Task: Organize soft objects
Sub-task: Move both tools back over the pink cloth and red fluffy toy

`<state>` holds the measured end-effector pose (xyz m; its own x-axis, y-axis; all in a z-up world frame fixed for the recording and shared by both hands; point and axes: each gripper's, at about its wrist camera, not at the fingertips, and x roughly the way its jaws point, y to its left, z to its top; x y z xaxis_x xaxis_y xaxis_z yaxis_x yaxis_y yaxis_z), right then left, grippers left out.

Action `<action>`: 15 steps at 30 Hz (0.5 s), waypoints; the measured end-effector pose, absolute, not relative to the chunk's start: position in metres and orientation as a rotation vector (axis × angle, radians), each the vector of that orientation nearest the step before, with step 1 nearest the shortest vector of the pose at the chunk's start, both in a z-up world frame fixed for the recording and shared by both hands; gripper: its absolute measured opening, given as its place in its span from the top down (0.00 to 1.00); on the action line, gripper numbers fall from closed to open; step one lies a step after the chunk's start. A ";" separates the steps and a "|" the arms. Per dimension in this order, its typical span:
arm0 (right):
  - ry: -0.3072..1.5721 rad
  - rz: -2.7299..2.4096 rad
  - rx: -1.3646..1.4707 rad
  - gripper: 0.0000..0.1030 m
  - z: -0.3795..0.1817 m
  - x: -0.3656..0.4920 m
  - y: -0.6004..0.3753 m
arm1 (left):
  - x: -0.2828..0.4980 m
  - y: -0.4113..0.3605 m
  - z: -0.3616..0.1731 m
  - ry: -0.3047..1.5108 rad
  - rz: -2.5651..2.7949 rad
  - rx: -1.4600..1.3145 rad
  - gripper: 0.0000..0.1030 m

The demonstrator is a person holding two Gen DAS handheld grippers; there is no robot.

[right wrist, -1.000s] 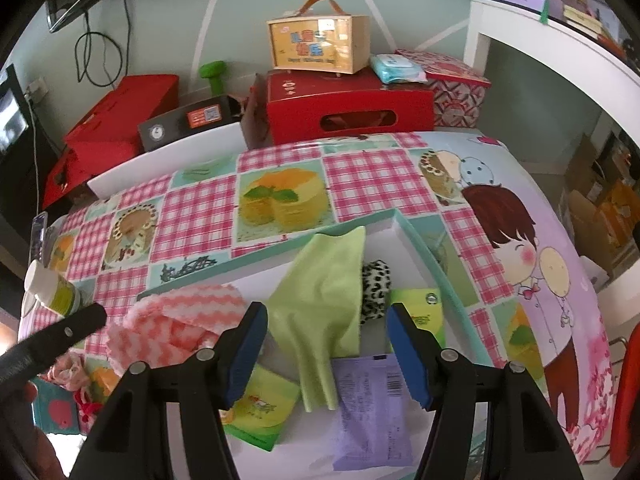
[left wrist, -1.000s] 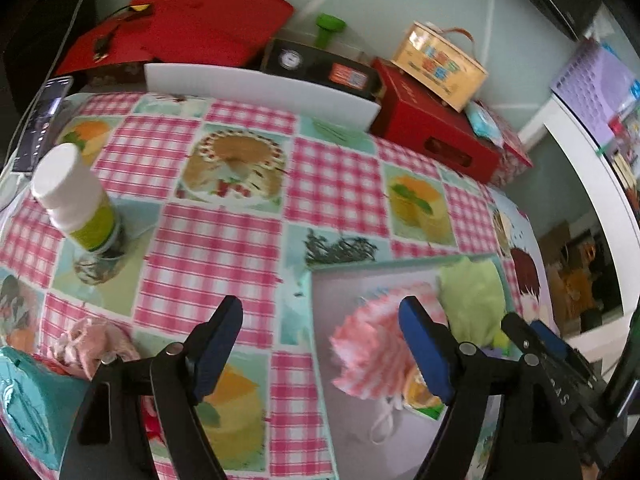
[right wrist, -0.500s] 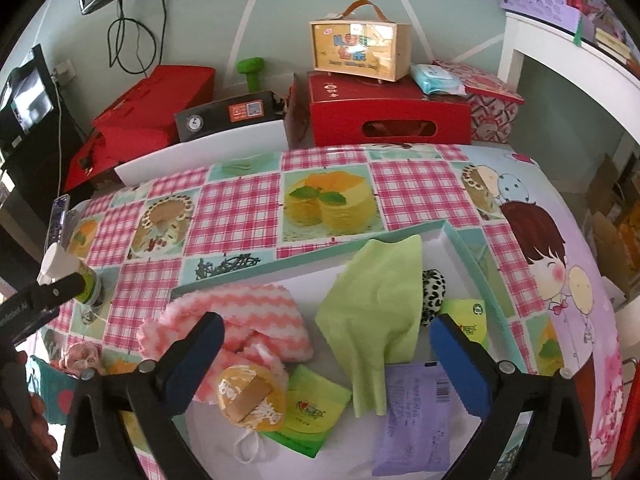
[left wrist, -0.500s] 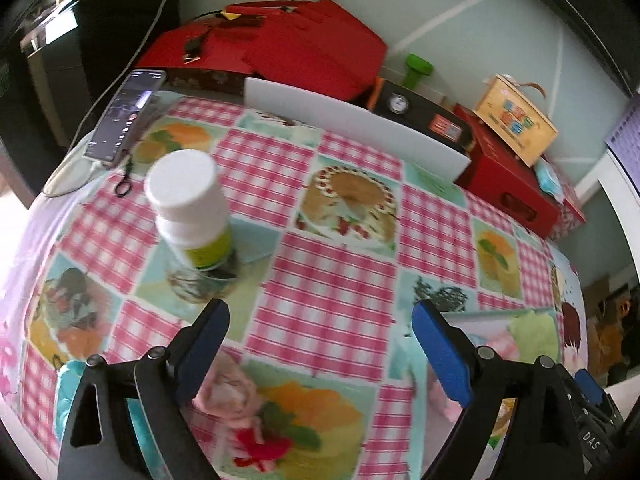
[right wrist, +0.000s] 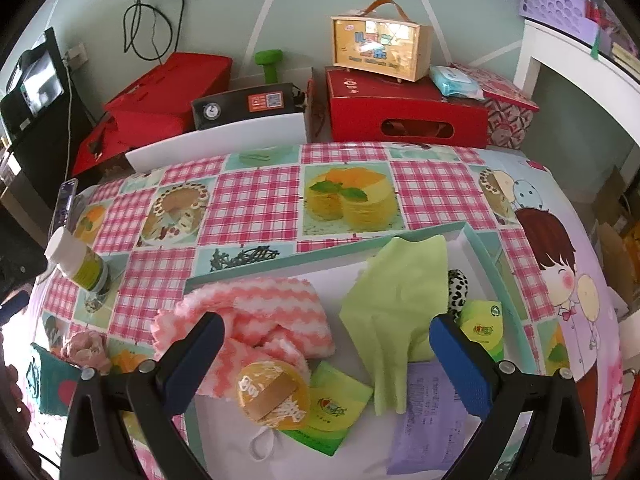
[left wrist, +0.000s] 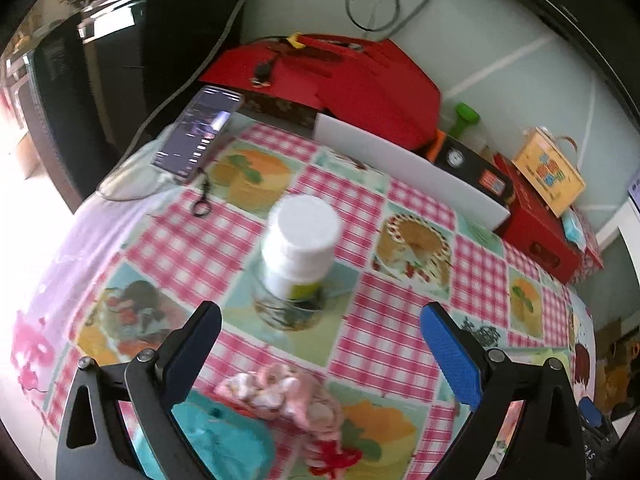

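The left gripper (left wrist: pixel 320 344) has its jaws opening, already spread wide, with nothing between the pads; it hangs over the near left part of the table with the pink-checked cake-print oilcloth (left wrist: pixel 392 320). Just under and ahead of its fingers lies a small crumpled pale-pink fabric piece (left wrist: pixel 280 392), touching a flat teal cloth item (left wrist: pixel 216 444) at the near edge. Further in stands an upright white-capped plastic bottle with a yellow-green label (left wrist: pixel 298 252), and a smartphone (left wrist: pixel 198 134) lies at the far left corner.

The right gripper (right wrist: pixel 326 350) is also wide apart and holds nothing. It hovers above the shallow white tray with a teal rim (right wrist: pixel 360 246) on the near right part of the table. In the tray lie a pink-and-white zigzag towel (right wrist: pixel 256 312) along its left side, a pale green cloth (right wrist: pixel 400 296) in the middle, a black-and-white spotted soft item (right wrist: pixel 458 288) beside the right wall, plus green sachets (right wrist: pixel 340 404), a lilac packet (right wrist: pixel 428 416) and a round orange-yellow wrapped piece (right wrist: pixel 272 392) resting on the towel's near end.

The pink fabric piece outside the tray looks like the likely next pick. It should be very light and limp, so it will sag and may trail; pinching through the thickest bunch at its middle would probably hold better than catching a loose edge, taking care not to snag the teal cloth it touches.
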<state>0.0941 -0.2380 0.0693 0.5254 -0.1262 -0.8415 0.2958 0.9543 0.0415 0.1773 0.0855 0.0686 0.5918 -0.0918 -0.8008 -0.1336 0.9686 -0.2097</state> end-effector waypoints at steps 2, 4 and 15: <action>0.985 -0.247 0.186 0.00 0.071 0.095 -0.234 | 0.175 0.099 0.071 0.933 0.055 -0.268 0.03; 0.982 -0.235 0.182 0.00 0.072 0.095 -0.230 | 0.172 0.110 0.073 0.929 0.084 -0.279 0.03; 0.964 -0.106 0.147 0.00 0.079 0.104 -0.185 | 0.157 0.157 0.071 0.934 0.176 -0.314 0.03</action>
<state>0.1036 -0.1848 0.0787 0.5662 -0.0244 -0.8239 0.1553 0.9848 0.0776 0.1573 0.1566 0.0710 0.5846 0.0134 -0.8112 -0.2832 0.9404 -0.1885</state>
